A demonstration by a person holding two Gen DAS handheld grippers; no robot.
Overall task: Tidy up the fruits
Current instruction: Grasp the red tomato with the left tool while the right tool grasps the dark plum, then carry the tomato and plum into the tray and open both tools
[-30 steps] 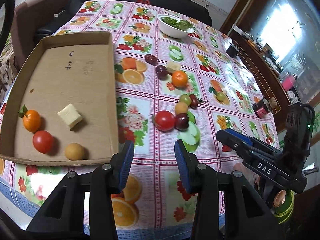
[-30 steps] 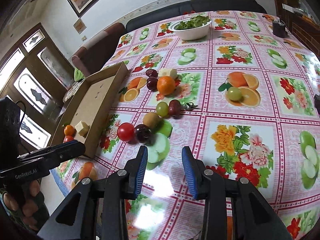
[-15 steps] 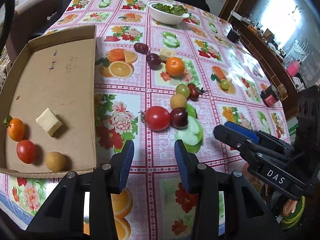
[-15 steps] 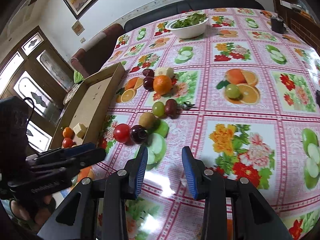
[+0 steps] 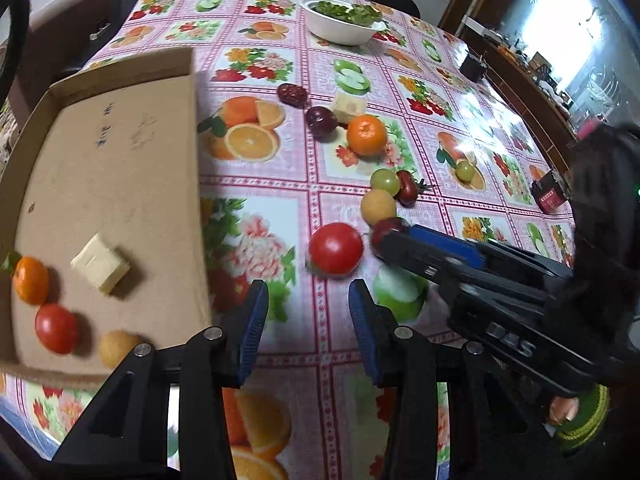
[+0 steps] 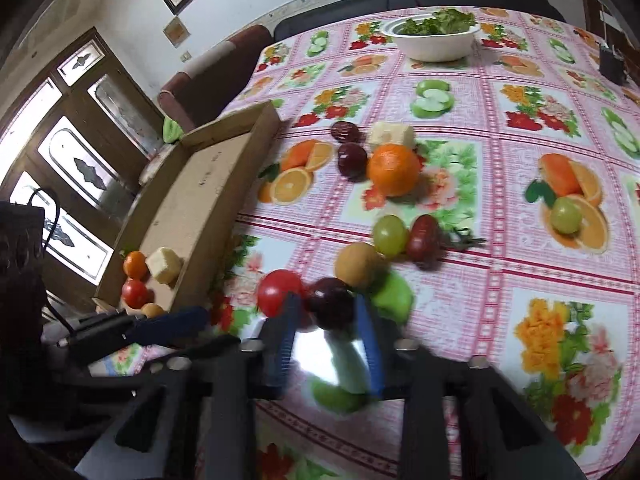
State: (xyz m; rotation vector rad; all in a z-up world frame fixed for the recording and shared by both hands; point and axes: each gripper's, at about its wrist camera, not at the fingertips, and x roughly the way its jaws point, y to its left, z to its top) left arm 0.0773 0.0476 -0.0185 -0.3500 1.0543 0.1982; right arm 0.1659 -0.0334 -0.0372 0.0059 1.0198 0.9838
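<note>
Loose fruit lies on the patterned tablecloth: a red tomato (image 5: 335,247), a dark plum (image 6: 331,307), a tan round fruit (image 6: 356,264), a green grape (image 6: 390,234) and an orange (image 6: 394,169). My right gripper (image 6: 326,312) is open, its fingers on either side of the dark plum; it also shows in the left wrist view (image 5: 404,236). My left gripper (image 5: 306,312) is open and empty, just short of the tomato. A cardboard tray (image 5: 120,168) on the left holds a small orange, a tomato, a tan fruit and a pale cube.
A white bowl of greens (image 5: 344,20) stands at the far side. Another dark plum (image 5: 321,120), a dark red fruit (image 5: 292,93), a pale cube (image 5: 350,105) and a second green grape (image 6: 565,214) lie on the cloth. A dark sofa is behind.
Both grippers have moved forward toward the fruit cluster. The right gripper now has its open fingers around the dark plum; the left is closer to the red tomato.
</note>
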